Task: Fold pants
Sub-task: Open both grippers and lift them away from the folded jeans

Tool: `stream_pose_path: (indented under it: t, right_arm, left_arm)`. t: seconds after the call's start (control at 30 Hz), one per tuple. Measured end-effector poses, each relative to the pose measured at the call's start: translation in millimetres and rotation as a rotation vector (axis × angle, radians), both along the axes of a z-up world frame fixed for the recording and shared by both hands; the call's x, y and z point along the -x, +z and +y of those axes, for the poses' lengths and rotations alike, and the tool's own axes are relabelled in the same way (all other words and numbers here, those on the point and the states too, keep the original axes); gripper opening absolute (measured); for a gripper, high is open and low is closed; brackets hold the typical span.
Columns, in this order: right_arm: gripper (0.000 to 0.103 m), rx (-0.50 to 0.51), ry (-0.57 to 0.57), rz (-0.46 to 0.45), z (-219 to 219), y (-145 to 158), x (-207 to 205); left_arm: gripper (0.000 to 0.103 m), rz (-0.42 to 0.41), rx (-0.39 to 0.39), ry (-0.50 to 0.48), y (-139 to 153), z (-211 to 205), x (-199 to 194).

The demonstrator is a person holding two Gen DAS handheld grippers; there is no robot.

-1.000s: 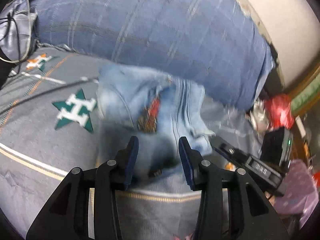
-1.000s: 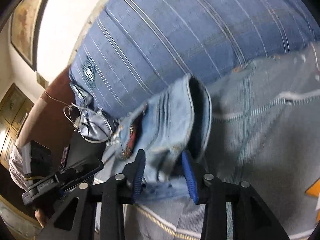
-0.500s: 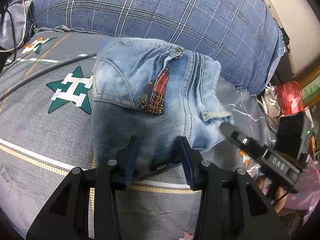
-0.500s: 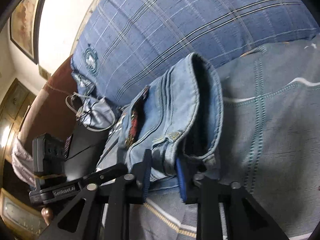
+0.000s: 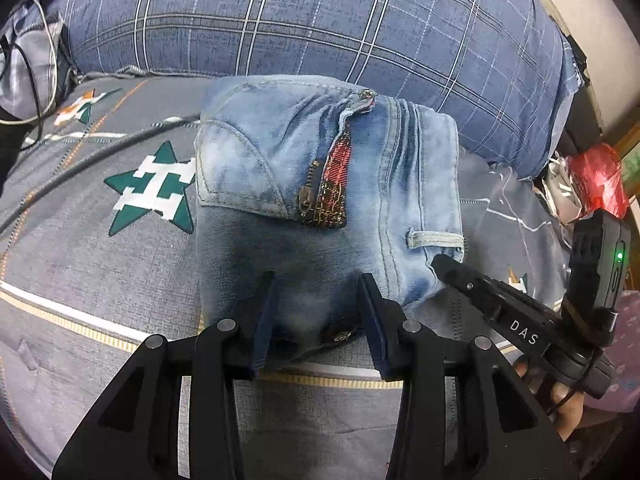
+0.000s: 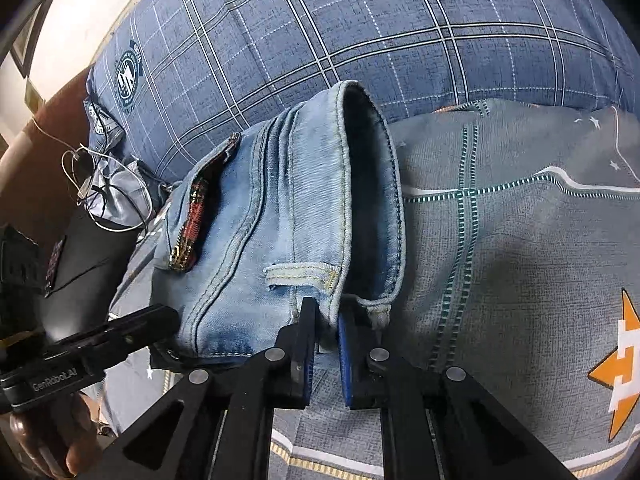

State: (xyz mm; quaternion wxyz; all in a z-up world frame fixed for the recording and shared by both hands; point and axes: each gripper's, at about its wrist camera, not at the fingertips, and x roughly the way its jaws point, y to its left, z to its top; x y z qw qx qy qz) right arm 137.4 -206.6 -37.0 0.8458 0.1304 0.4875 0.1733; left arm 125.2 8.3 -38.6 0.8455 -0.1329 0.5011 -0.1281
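Observation:
The light blue jeans (image 5: 320, 184) lie folded in a thick bundle on the grey bedspread (image 5: 100, 280), with a red-lined zipper pocket on top. They also show in the right wrist view (image 6: 280, 220), waistband end facing me. My left gripper (image 5: 316, 292) has its jaws apart around the bundle's near edge. My right gripper (image 6: 326, 316) is shut on the waistband edge near a belt loop. The right gripper's body (image 5: 512, 320) shows at the bundle's right in the left wrist view; the left gripper's body (image 6: 80, 356) shows at the left in the right wrist view.
A big blue plaid pillow (image 5: 340, 20) lies just behind the jeans; it also fills the top of the right wrist view (image 6: 360, 40). A dark cable (image 5: 80, 160) crosses the bedspread at the left. Red and white clutter (image 5: 592, 180) sits beyond the bed's right edge.
The bundle has settled flat on the bedspread. My right gripper's jaws have closed from wide apart onto the waistband edge. The left gripper's jaws stayed apart.

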Motion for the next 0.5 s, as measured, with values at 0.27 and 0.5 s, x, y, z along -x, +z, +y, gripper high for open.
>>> stream_pose_path:
  t: [0.27,0.5]
  right_arm:
    - [0.012,-0.066,0.019,-0.031,-13,-1,7]
    - [0.040,-0.184,-0.044,-0.178,-37,33,64]
  left_arm:
    - [0.040,-0.036,-0.033,0.048,-1,-3,6]
    - [0.040,-0.195,-0.114,0.123,16,-1,56]
